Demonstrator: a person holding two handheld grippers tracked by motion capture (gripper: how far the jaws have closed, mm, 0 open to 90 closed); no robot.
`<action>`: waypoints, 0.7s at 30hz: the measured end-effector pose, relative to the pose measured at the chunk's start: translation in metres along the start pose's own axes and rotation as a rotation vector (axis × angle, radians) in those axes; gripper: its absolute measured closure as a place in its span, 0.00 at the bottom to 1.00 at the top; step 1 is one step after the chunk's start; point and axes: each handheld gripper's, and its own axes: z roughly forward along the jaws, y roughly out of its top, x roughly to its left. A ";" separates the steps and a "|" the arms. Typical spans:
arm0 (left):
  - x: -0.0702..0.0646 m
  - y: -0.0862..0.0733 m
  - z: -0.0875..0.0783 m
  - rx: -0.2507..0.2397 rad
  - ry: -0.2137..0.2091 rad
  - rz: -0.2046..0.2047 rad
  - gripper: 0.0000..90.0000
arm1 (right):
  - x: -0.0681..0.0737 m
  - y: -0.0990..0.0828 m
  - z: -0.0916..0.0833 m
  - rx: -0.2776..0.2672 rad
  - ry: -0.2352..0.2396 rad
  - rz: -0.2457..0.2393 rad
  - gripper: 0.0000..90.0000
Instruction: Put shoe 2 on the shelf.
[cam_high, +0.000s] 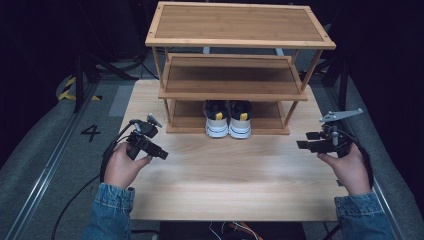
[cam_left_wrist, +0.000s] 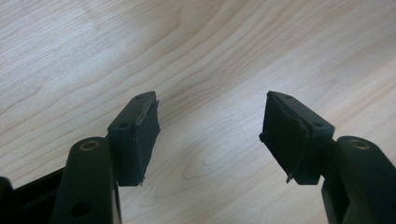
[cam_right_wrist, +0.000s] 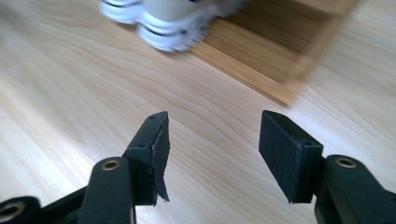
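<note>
A three-tier wooden shoe rack (cam_high: 240, 45) stands at the far side of the light wood table (cam_high: 235, 175). A pair of black, white and yellow sneakers (cam_high: 228, 119) sits on its bottom shelf, heels toward me; their white soles (cam_right_wrist: 168, 23) appear blurred in the right gripper view. My left gripper (cam_high: 162, 154) hovers over the table's left part, open, its pads (cam_left_wrist: 144, 135) above bare wood. My right gripper (cam_high: 302, 145) is held at the table's right side, open, with nothing between its pads (cam_right_wrist: 285, 149).
The rack's top and middle shelves (cam_high: 232, 77) hold nothing. The rack's base corner (cam_right_wrist: 289, 88) lies ahead of the right gripper. A grey floor with a "4" mark (cam_high: 91, 132) and dark stands (cam_high: 80, 75) flank the table. Cables (cam_high: 75, 200) trail from the left gripper.
</note>
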 end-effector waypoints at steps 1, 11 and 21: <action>0.003 -0.001 0.001 0.002 0.002 -0.010 0.41 | -0.006 -0.003 -0.001 0.012 -0.002 0.018 0.44; 0.029 -0.010 0.005 -0.074 0.075 -0.107 0.41 | -0.041 -0.040 0.007 0.029 -0.135 0.032 0.26; 0.041 -0.015 0.019 -0.081 0.062 -0.099 0.40 | -0.068 -0.069 0.029 -0.078 -0.161 0.156 0.18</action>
